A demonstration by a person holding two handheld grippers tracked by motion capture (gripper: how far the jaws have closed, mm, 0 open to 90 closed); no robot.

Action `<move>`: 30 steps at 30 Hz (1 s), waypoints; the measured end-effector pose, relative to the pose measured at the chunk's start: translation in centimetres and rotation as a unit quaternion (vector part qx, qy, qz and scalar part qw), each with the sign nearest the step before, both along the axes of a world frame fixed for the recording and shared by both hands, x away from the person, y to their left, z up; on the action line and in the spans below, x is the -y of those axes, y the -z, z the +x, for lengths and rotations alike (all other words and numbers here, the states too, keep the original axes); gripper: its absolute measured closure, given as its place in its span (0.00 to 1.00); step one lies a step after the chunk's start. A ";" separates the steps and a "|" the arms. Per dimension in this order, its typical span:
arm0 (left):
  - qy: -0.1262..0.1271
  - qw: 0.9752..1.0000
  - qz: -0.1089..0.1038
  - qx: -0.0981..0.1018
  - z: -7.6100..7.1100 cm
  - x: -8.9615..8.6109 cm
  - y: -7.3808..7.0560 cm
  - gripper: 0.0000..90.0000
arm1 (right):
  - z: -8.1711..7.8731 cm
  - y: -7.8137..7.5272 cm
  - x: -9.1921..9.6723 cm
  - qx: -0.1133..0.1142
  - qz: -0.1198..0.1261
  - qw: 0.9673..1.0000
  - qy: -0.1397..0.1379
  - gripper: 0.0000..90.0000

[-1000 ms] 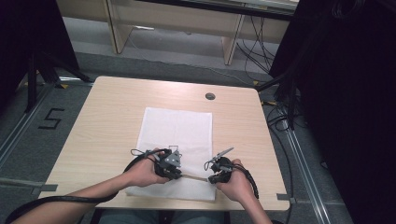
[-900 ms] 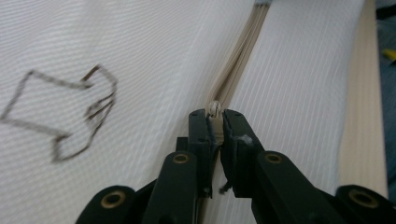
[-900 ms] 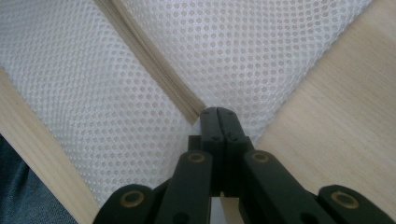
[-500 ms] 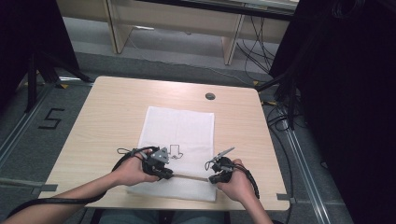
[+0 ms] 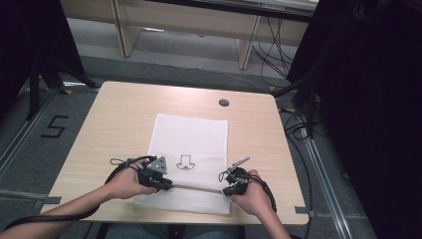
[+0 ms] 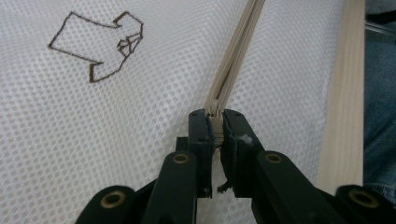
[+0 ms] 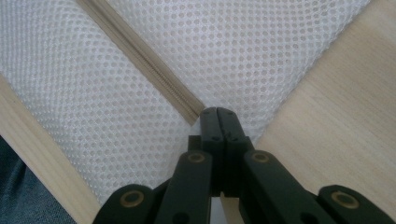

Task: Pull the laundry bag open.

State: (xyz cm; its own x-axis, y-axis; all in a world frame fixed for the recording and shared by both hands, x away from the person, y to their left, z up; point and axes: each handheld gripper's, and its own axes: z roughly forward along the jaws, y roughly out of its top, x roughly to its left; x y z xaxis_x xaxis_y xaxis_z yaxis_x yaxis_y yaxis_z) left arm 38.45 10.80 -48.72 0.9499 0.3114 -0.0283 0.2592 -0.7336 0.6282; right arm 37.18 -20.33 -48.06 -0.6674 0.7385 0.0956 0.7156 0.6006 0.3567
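White mesh bag (image 5: 191, 159) lies flat on the table (image 5: 119, 119), near the person's edge, long side running away from the person. It's a zip pouch w/ a beige zipper (image 5: 196, 187) running across it close to the near edge. Can't tell if anything's inside: bag looks flat and the mesh reads as plain white throughout. A small brown outline drawing (image 5: 186, 162) sits on the top face, roughly mid-bag; in the left gripper view the same drawing (image 6: 100, 46) is up-left of the jaws.

Left gripper (image 5: 166, 185) is at the zipper's left part, over the bag. In the left gripper view the left gripper (image 6: 215, 128) has its jaws nearly together, pinching the zipper pull (image 6: 215, 125); zipper tape (image 6: 238, 51) runs straight away from the pull toward the top of the frame. Pull sits just inside the bag's left part, w/ mesh on both sides.

Right gripper (image 5: 228, 189) is at the bag's near-right corner, at the zipper's right end. In the right gripper view the right gripper (image 7: 218, 122) has jaws pressed fully together, clamped on the bag's edge right where the zipper tape (image 7: 140, 56) ends; the tape runs off diagonally to upper left. Bare table wood (image 7: 336, 102) to the right of the jaws.

Both hands near the table's front edge, grippers well apart w/ the zipper stretched between them. Round grommet (image 5: 224, 102) in the table top beyond the bag.
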 end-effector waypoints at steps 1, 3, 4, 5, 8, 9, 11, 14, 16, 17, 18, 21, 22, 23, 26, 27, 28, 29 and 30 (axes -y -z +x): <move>-0.006 1.000 0.005 0.001 0.0 -0.3 0.1 0.91 | 0.1 0.1 0.1 0.000 0.007 1.000 -0.009 1.00; -0.025 0.999 -0.028 -0.033 0.0 -1.1 0.3 0.91 | 0.1 0.1 0.1 -0.002 0.010 1.000 -0.008 1.00; -0.019 1.000 -0.009 -0.017 0.1 -1.3 0.2 0.91 | 0.2 0.1 0.2 0.000 0.009 1.000 -0.009 1.00; -0.021 0.999 -0.020 -0.019 0.0 -1.4 0.2 0.91 | 0.1 0.0 0.1 -0.006 0.007 1.000 0.000 1.00; -0.016 1.000 -0.012 -0.013 0.0 -1.4 0.2 0.91 | 0.1 0.1 0.1 -0.003 0.005 1.000 -0.003 1.00; -0.016 1.000 -0.014 -0.012 -0.1 -1.4 0.3 0.91 | 0.2 0.1 0.2 0.002 0.009 1.000 -0.013 1.00; -0.016 1.000 0.000 -0.003 -0.1 -1.5 0.2 0.91 | 0.1 0.1 0.1 0.004 0.008 1.000 -0.013 1.00; -0.030 0.999 -0.010 -0.015 0.0 -2.6 0.2 0.91 | 0.1 0.1 0.2 0.005 0.009 1.000 -0.013 1.00; -0.039 0.999 -0.016 -0.018 -0.1 -3.2 0.3 0.91 | 0.1 0.1 0.2 0.004 0.011 1.000 -0.011 1.00; -0.042 0.999 -0.021 -0.021 -0.1 -3.3 0.3 0.91 | 0.2 0.1 0.2 0.002 0.011 1.000 -0.012 1.00; -0.040 0.999 -0.023 -0.020 -0.2 -3.2 0.3 0.91 | 0.1 0.0 0.1 -0.007 0.007 1.000 0.000 1.00; -0.041 0.999 -0.021 -0.019 -0.3 -3.2 0.2 0.91 | 0.1 0.0 0.0 -0.003 0.006 1.000 -0.002 1.00; -0.035 0.999 -0.021 -0.015 -0.2 -3.3 0.2 0.91 | 0.2 0.1 0.1 0.003 0.008 1.000 -0.012 1.00; -0.042 0.999 -0.022 -0.020 -0.3 -3.3 0.2 0.91 | 0.2 0.1 0.1 0.002 0.009 1.000 -0.012 1.00; -0.040 0.999 -0.019 -0.019 -0.3 -3.3 0.2 0.91 | 0.2 0.1 0.2 0.003 0.011 1.000 -0.010 1.00; -0.039 0.999 -0.019 -0.020 -0.3 -3.3 0.3 0.91 | 0.2 0.1 0.2 0.002 0.011 1.000 -0.009 1.00; -0.041 0.999 -0.024 -0.024 -0.4 -3.3 0.3 0.91 | 0.2 0.1 0.2 0.002 0.011 1.000 -0.009 1.00; -0.036 0.999 -0.013 -0.019 -0.3 -3.4 0.3 0.91 | 0.1 0.1 0.2 0.002 0.011 1.000 -0.009 1.00; -0.038 0.999 -0.016 -0.022 -0.4 -3.4 0.3 0.91 | 0.2 0.1 0.2 0.003 0.011 1.000 -0.011 1.00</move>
State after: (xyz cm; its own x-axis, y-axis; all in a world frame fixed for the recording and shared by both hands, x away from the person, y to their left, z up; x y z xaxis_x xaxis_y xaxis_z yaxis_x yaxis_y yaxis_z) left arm 38.07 14.20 -49.04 0.9209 0.3813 -0.0806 0.3415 -0.6899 0.6383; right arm 37.34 -20.51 -48.18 -0.6842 0.7214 0.1071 0.6998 0.6081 0.3748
